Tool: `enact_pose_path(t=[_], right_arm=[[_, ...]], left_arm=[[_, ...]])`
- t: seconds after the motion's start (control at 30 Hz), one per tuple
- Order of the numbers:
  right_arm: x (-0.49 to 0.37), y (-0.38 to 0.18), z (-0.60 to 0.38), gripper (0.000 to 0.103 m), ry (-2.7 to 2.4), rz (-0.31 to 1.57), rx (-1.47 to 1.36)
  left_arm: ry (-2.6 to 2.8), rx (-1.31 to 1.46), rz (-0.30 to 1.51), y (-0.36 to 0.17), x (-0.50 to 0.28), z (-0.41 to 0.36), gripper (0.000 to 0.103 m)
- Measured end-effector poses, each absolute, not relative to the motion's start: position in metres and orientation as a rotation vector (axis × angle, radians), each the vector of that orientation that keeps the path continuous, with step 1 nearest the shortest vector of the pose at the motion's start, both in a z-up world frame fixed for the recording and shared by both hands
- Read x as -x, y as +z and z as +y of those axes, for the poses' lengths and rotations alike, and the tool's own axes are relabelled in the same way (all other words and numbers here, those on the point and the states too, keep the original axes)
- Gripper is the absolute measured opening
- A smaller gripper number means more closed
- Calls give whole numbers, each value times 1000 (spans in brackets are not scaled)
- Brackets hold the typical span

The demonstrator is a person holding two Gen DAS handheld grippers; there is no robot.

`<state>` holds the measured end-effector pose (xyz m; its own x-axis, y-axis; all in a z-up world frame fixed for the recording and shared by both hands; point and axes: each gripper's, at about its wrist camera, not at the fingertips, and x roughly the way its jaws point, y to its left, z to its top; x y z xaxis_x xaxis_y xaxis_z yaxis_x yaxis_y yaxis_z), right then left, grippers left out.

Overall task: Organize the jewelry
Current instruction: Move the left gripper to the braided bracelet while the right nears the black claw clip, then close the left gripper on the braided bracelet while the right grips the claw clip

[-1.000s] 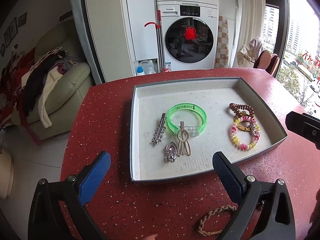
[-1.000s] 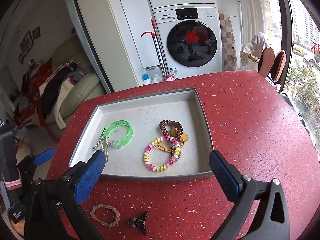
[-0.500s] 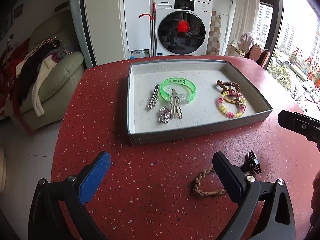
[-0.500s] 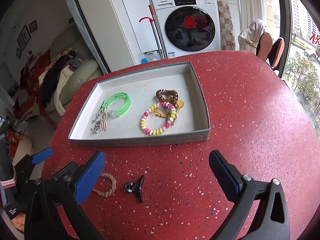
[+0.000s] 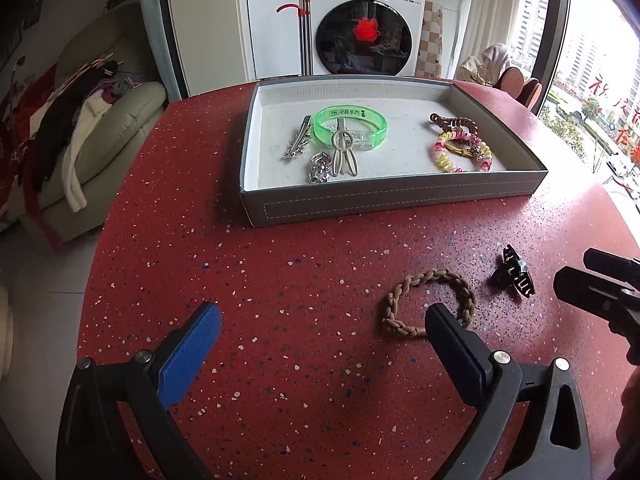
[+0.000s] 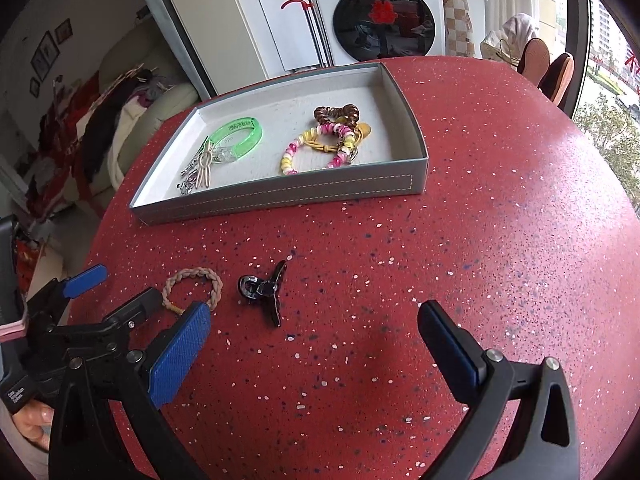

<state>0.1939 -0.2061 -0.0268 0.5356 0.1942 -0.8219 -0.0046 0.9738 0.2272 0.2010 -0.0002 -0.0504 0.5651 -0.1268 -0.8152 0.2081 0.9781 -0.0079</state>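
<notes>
Both my tongs have drawn back from the grey tray (image 5: 392,200) toward the table's near edge. Left wrist view: my left tongs (image 5: 320,344) gape wide, empty — the braided bracelet (image 5: 430,304) lies just past the right finger, the black hair claw (image 5: 514,272) beside it. Right wrist view: my right tongs (image 6: 316,344) gape wide too, the claw (image 6: 262,290) ahead. The braid looks soft and light — best pinched across one strand.
</notes>
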Motion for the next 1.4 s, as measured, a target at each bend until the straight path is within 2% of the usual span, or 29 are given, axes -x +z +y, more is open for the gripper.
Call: enact_pose_path(t=[0.3,0.53,0.6,0.67,0.93,1.03,1.07,1.1,1.17,1.27,1.37,1.4], right_arm=[[-190,-30,-201,101,124,1000,-145],[-194,-35,-185,87,151,1001,-66],[-197,-38,-181,77,162,1007,-44],[-201,-41,-177,73,170,1015,-33],[-212,-42,-168,69,182,1001,-2],[-212,-42,-163,57,179,995,34],[-212,-42,-162,49,173,991,50],[-212,-42,-161,36,169,990,59],[-212,-40,-162,26,168,992,53],[-209,-38,-167,26,159,984,26],[-205,-32,-173,26,157,971,2],[-204,-30,-175,26,158,968,-6]], left_arm=[[-193,-120,955,-55,-207,-8,103],[-187,-151,961,-60,-209,-16,103],[-188,-158,960,-61,-210,-17,103],[-192,-165,963,-63,-210,-18,103],[-203,-177,953,-62,-208,-20,103],[-208,-178,954,-62,-208,-21,101],[-216,-176,955,-61,-207,-21,98],[-219,-182,953,-61,-206,-22,97],[-215,-200,947,-61,-205,-24,97],[-222,-200,951,-60,-205,-26,97],[-245,-207,952,-59,-204,-30,87],[-246,-218,950,-58,-203,-32,87]])
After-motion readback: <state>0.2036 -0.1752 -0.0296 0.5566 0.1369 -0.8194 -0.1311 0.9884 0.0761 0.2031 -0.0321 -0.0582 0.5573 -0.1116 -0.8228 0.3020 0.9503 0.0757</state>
